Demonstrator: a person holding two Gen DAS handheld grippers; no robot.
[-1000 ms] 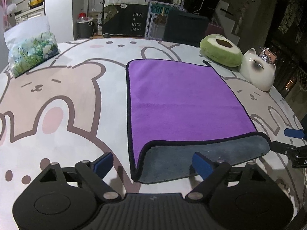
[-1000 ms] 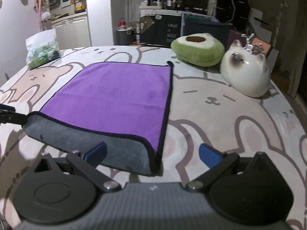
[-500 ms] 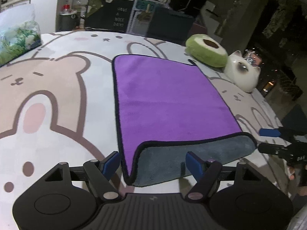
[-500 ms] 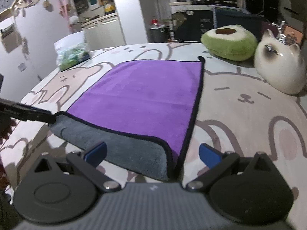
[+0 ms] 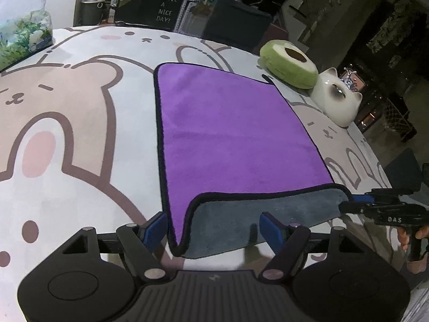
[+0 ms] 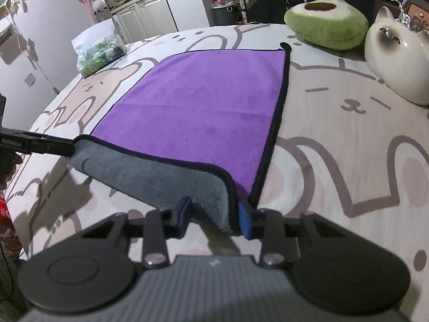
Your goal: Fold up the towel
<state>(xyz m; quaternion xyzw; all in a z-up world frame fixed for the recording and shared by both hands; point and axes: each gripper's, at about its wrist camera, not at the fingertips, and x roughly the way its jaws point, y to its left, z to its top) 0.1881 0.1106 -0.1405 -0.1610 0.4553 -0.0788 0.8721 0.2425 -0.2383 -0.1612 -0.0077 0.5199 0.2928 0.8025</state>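
While the near hem of the purple towel (image 5: 236, 134) is curled back to show its grey underside, the left tongs (image 5: 214, 228) stand apart, their blue pads either side of the near-left corner without closing on it. The right tongs (image 6: 214, 214) look drawn in close against the near-right corner, the grey fold bunched between their pads — a pinch, I judge, though how firm I cannot tell. Beyond them the towel lies flat on the counter (image 5: 80, 139) with its bear-print cover, far corners undisturbed. The risk is an uneven lift: if the right side rises before the left closes, the hem will drag diagonally and the fold will land skewed — or the thick pile may slip out of a shallow bite. Farther back, the avocado cushion (image 6: 325, 21) and the white cat figure (image 6: 396, 61) sit just beside the far right corner; a fold carried too far could brush them. A tissue pack (image 5: 24, 37) rests well apart at far left.
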